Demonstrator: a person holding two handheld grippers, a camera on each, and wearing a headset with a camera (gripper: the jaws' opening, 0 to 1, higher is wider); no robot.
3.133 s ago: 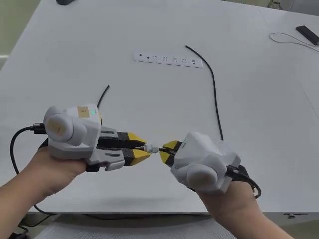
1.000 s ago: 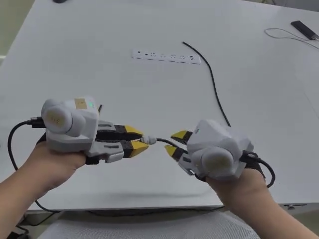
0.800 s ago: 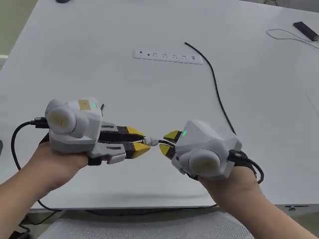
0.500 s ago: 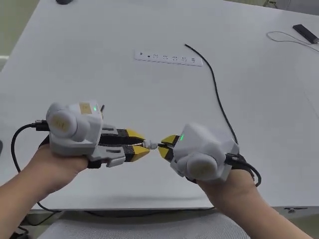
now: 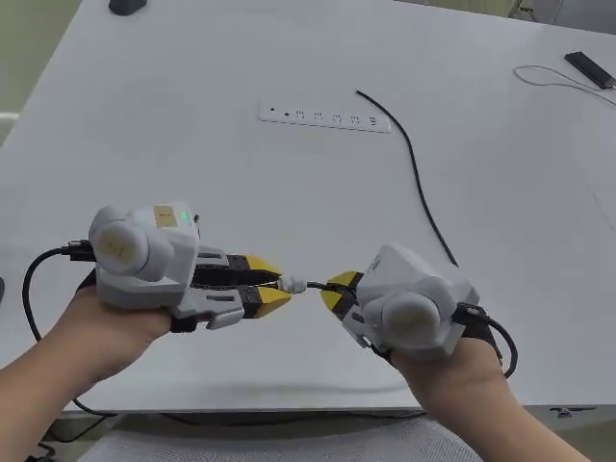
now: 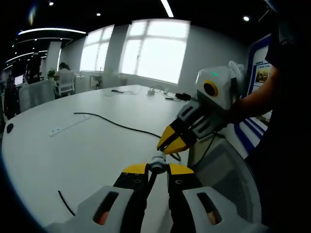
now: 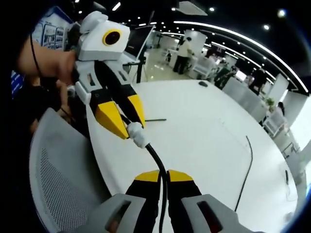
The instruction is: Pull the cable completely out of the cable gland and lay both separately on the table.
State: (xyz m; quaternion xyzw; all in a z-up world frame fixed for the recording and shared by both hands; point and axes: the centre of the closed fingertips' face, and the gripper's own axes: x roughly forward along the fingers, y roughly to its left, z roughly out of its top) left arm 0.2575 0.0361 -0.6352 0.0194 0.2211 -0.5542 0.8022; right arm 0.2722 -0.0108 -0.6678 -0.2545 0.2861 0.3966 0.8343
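Both hand-held grippers are closed on their parts. The left hand-held gripper (image 5: 274, 287) has its yellow jaws pressed together on the white cable gland (image 5: 292, 285), and the right hand-held gripper (image 5: 337, 289) pinches the black cable (image 5: 315, 286) just beside the gland's mouth. A short stretch of cable is bare between the two sets of tips. Gland and cable are held in the air above the near edge of the tabletop (image 5: 192, 144), well short of the power strip (image 5: 325, 117).

The step in hand looks like drawing the cable out through the gland, and it is not yet free. To do it well, the pull should run straight along the gland's axis, with the right hand-held gripper moving away from the left and not bending the cable sideways at the mouth. The left one should hold the gland still and square. A firm pinch on the cable matters, since the smooth black jacket could slip through the jaws. If the reach runs out, the right hand-held gripper would need a fresh grip close to the gland.

The person's left hand (image 5: 106, 327) and right hand (image 5: 452, 371) hold the grippers roughly level, tips facing each other nose to nose. The right gripper view looks straight up the cable to the gland.
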